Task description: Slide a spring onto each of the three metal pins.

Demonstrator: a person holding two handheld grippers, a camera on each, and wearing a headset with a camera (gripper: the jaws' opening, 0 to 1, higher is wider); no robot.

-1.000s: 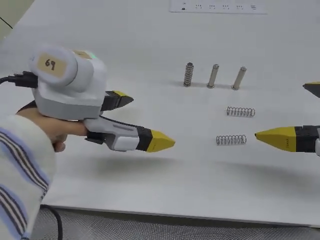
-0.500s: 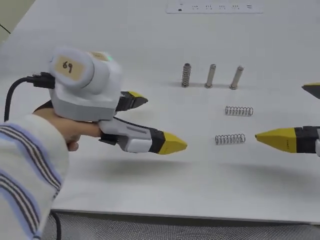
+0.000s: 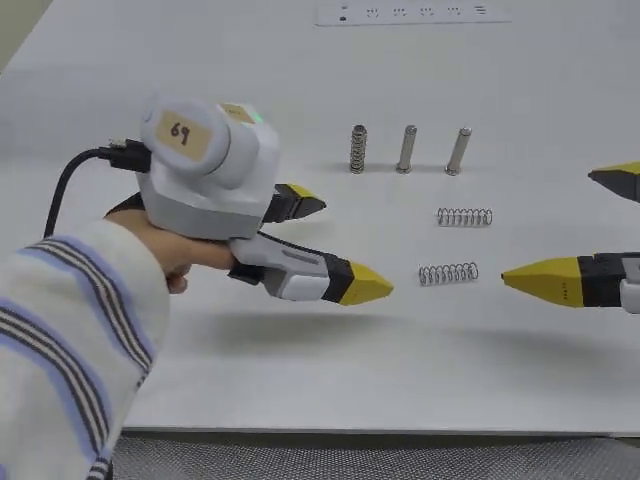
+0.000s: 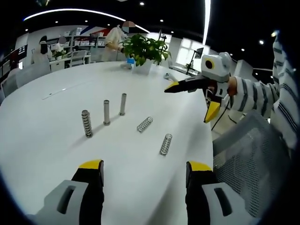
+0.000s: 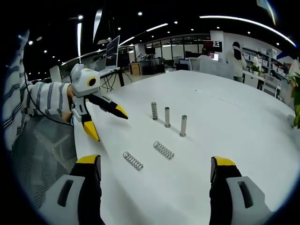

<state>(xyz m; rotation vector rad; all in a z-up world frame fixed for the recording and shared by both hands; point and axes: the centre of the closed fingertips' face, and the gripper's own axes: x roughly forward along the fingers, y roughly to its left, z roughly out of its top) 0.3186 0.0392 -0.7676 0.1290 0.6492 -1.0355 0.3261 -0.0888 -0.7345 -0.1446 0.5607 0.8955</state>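
Note:
Three metal pins stand in a row on the white table (image 3: 300, 380). The left pin (image 3: 358, 148) carries a spring; the middle pin (image 3: 407, 148) and right pin (image 3: 458, 150) are bare. Two loose springs lie in front: the farther spring (image 3: 465, 216) and the nearer spring (image 3: 448, 273). My left gripper (image 3: 345, 247) is open, its lower tip just left of the nearer spring. My right gripper (image 3: 548, 227) is open too, on the right of both springs. From the left gripper (image 4: 145, 166) the nearer spring (image 4: 166, 144) lies ahead. The right gripper (image 5: 156, 161) faces both springs (image 5: 163, 150).
A white power strip (image 3: 412, 14) lies at the table's far edge. A black cable (image 3: 75, 175) trails from the left gripper off the near edge. A potted plant (image 4: 143, 47) stands far across the table. A mesh chair (image 5: 44, 150) sits beside the table.
My left gripper has moved right, closing most of the gap to the nearer loose spring. The right gripper and the springs have stayed put; the head camera has shifted slightly.

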